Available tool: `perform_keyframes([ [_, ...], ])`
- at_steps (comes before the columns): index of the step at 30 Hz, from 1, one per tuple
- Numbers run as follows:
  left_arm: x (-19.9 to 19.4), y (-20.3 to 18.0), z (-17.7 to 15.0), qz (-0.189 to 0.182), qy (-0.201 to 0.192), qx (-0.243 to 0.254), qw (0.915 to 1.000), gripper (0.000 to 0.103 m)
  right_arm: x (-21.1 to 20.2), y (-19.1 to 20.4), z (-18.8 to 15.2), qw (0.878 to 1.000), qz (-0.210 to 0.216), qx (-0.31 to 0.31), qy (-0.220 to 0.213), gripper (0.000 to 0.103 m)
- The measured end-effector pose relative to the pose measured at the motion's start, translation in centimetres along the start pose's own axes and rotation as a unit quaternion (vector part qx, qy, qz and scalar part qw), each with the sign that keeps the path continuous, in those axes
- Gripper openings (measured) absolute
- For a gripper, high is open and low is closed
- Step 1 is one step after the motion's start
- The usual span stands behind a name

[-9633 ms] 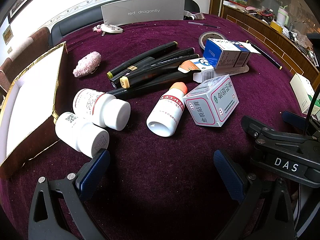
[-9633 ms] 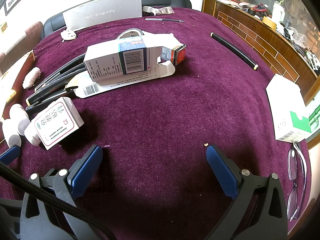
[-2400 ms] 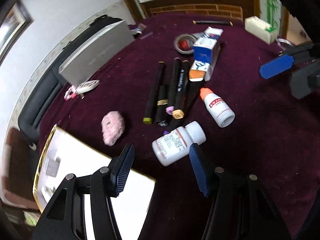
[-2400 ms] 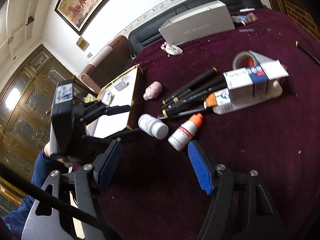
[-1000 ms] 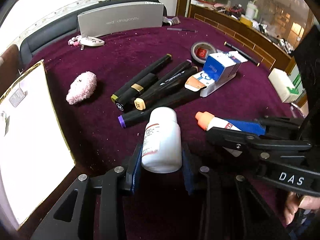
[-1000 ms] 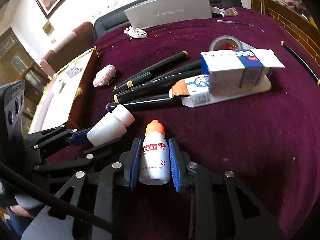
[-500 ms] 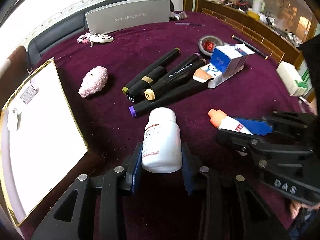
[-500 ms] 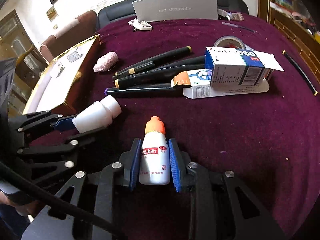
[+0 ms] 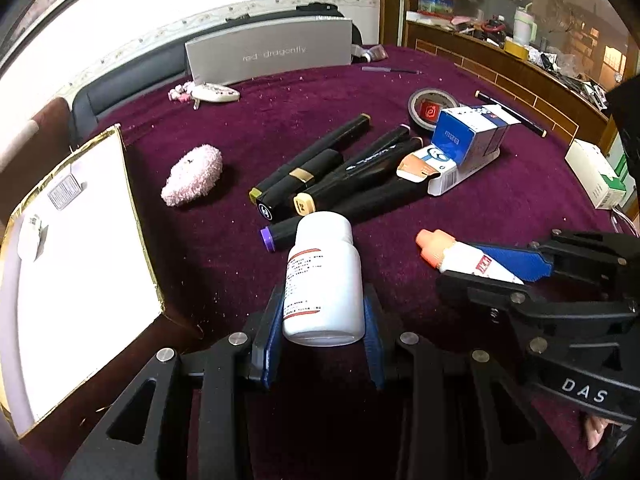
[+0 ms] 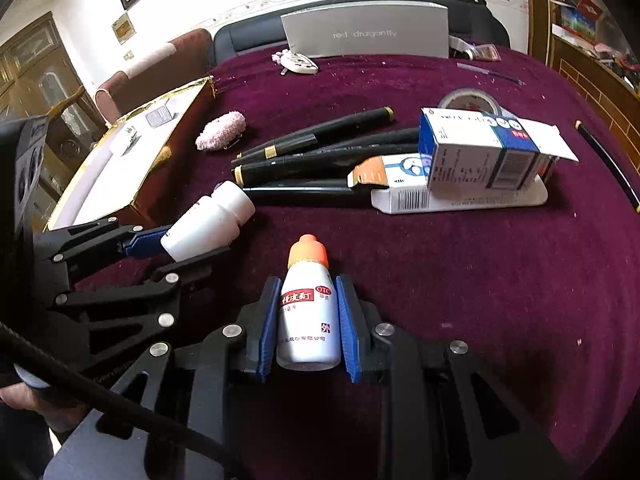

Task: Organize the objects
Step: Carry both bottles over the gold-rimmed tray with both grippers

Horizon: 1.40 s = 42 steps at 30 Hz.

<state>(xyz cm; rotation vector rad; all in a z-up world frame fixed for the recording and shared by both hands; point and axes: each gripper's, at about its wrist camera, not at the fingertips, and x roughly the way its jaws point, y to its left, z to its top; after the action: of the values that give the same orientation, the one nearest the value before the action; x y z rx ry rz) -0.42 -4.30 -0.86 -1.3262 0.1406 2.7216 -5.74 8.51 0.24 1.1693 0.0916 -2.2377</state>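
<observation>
Both tongs are loaded right now. The left tongs are clamped on the white pill bottle, pads on either side of its body near the base, cap pointing forward and away from the camera. The right tongs are squeezed on the dropper bottle the same way, blue pads on its flanks and the orange cap sticking out front. Gripping low like that leaves the cap ends free, so I'd guess either one can go down nose-first or get laid flat without the pads getting in the way.

Both bottles look lifted off the purple tabletop, though how high I can't say. They sit side by side, pill bottle to the left of the dropper.

The gold-edged box lies open just left of the left tongs, with a couple of small items already in it, so that's probably where the bottles are headed. Still on the cloth: the bunch of black markers, the blue-and-white cartons stacked next to them, a tape roll behind those, and a pink puff near the box.
</observation>
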Motion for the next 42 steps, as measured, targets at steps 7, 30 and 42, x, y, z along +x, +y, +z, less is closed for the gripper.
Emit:
perform_keyframes([
  [7,-0.1,0.1,-0.1,-0.001,-0.003,-0.003,1.0000,0.030,0.2,0.7,0.2,1.000,-0.012,-0.022,0.002,0.027],
  [30,-0.1,0.2,-0.1,0.002,-0.003,-0.011,0.9999,0.031,0.3,0.6,0.0,1.000,-0.004,-0.025,0.004,0.027],
  [42,1.6,0.0,2.9,0.013,0.086,-0.010,0.9961,0.030,1.0,0.2,1.7,0.994,0.015,-0.076,0.075,0.024],
])
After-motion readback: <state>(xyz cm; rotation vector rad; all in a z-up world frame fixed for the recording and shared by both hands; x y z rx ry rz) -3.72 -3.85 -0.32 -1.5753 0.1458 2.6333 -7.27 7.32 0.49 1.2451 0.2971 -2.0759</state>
